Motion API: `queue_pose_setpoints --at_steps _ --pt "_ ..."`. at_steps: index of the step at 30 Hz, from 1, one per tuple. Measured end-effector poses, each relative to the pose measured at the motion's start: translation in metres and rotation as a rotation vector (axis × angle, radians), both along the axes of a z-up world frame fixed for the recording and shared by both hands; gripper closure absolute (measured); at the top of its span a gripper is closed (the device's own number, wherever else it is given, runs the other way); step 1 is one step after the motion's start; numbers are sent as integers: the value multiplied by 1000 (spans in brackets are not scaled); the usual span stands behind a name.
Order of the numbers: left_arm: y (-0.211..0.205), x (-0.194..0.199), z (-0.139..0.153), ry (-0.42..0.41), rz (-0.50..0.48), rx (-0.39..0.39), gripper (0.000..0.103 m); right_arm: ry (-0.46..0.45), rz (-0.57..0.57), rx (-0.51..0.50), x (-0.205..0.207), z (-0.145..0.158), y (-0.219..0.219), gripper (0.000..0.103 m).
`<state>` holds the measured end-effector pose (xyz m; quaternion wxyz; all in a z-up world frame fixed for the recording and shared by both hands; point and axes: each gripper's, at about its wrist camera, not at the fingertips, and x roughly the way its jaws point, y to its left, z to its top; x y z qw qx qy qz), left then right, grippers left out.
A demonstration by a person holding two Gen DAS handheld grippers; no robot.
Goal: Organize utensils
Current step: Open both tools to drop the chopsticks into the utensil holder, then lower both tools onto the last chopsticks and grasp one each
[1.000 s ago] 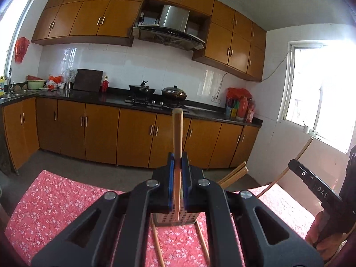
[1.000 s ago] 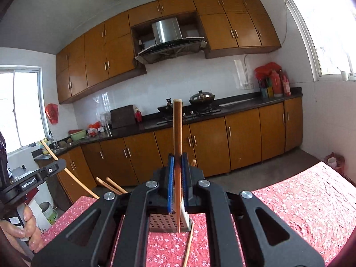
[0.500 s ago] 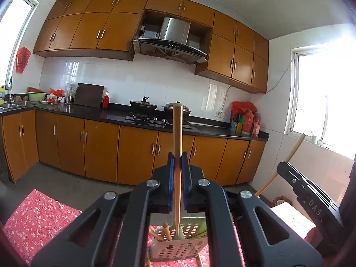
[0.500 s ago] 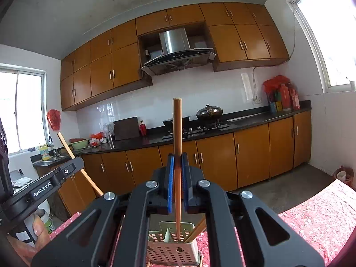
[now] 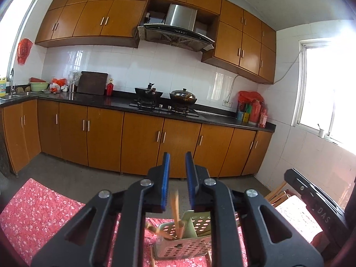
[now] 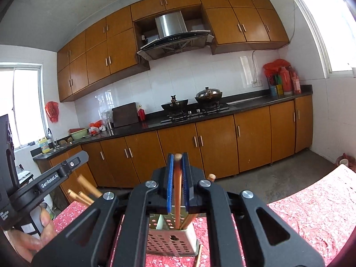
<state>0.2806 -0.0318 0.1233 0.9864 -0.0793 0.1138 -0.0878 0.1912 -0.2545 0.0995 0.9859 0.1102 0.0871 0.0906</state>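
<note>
A pale perforated utensil holder [image 5: 184, 247] stands on the red floral tablecloth [image 5: 40, 211], just below both grippers. My left gripper [image 5: 178, 173] has its jaws opening, the blue pads clearly apart. A blurred chopstick [image 5: 175, 209] drops below them into the holder, touching neither pad. In the right wrist view the holder [image 6: 171, 242] sits under my right gripper [image 6: 178, 171]. Its jaws part slightly around an upright chopstick [image 6: 178, 195], whose top is level with the pad tips and whose lower end is in the holder. Another chopstick [image 6: 190, 219] leans in the same compartment.
Loose chopsticks [image 6: 198, 255] lie on the cloth beside the holder. A hand [image 6: 29, 240] holds the left gripper's body [image 6: 55, 178] at the left edge; the right gripper's body [image 5: 316, 202] shows at the right. Wooden sticks [image 6: 85, 189] poke up past the table edge. Kitchen cabinets [image 5: 142, 142] stand beyond.
Both grippers have moved in over the holder. The left jaws have parted and their chopstick has fallen out. The right chopstick has slid down between the pads into the holder.
</note>
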Motion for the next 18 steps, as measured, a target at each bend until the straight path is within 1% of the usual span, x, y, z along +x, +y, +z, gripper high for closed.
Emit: queue_pose_setpoints --at_steps 3,5,7,9,11,13,14,15,18 --pt "9 -13 4 -4 19 -7 83 2 -12 6 -11 5 -7 86" --pt "17 -25 7 -2 35 -14 82 10 -26 7 -25 6 -13 86" --pt "28 -40 8 3 56 -15 78 26 -36 6 -36 5 -18 86" --pt "40 -58 2 19 79 -8 76 65 -46 -9 -48 -3 -22 86" --pt "51 -73 -7 47 94 1 75 130 -61 -31 -57 -18 -24 86" --pt "62 -87 -25 99 112 14 75 200 -64 -47 -60 -36 -25 86" --pt "67 -93 -35 128 118 20 75 249 -62 -53 -62 -51 -25 86" --pt "72 -99 -51 169 125 28 75 287 -58 -55 -63 -62 -25 86" --pt "83 -110 -89 260 136 49 74 448 -29 -60 -62 -107 -16 86"
